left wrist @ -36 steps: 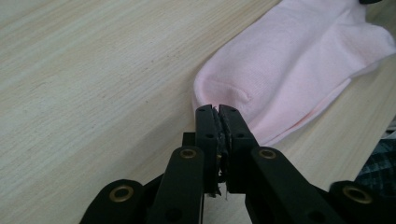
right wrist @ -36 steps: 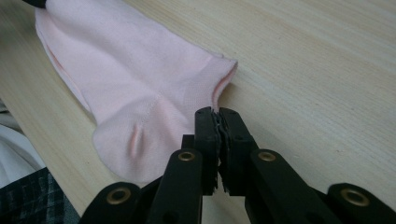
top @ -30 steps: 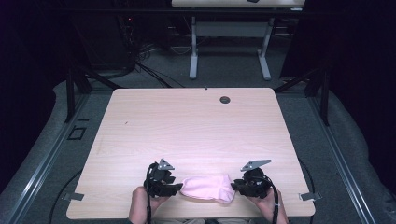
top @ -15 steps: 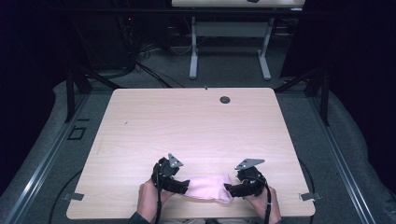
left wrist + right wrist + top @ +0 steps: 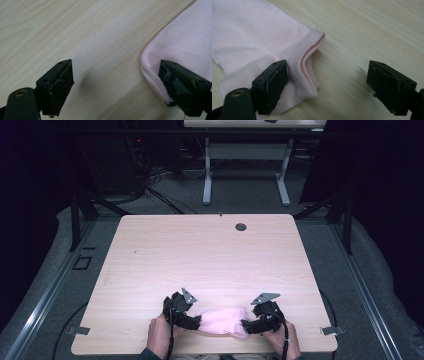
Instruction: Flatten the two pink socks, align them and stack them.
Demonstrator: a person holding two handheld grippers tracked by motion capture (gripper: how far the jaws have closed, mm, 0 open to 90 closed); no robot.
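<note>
Left hand (image 5: 159, 336): at the near edge of the counter (image 5: 210, 260), carrying the left tool (image 5: 196, 321).
Left tool: jaws stand wide and have just been opening; in the left gripper view bare wood lies between them, and one jaw sits at the folded edge of the pink cloth (image 5: 185, 42) without pinching it.
Pink cloth: a small soft garment lying flat on the counter near its front edge, between the two tools (image 5: 222, 320).
Cloth's ribbed hem (image 5: 308, 58): curls up beside one jaw of the right tool in the right gripper view.
Right tool (image 5: 248, 324): jaws wide and just been opening; one jaw rests over the cloth by the hem, the other over bare wood, nothing gripped.
Right hand (image 5: 285, 342): at the counter's near edge, behind the right tool.
Round hole (image 5: 241, 227): at the counter's far side, well apart from the cloth.
</note>
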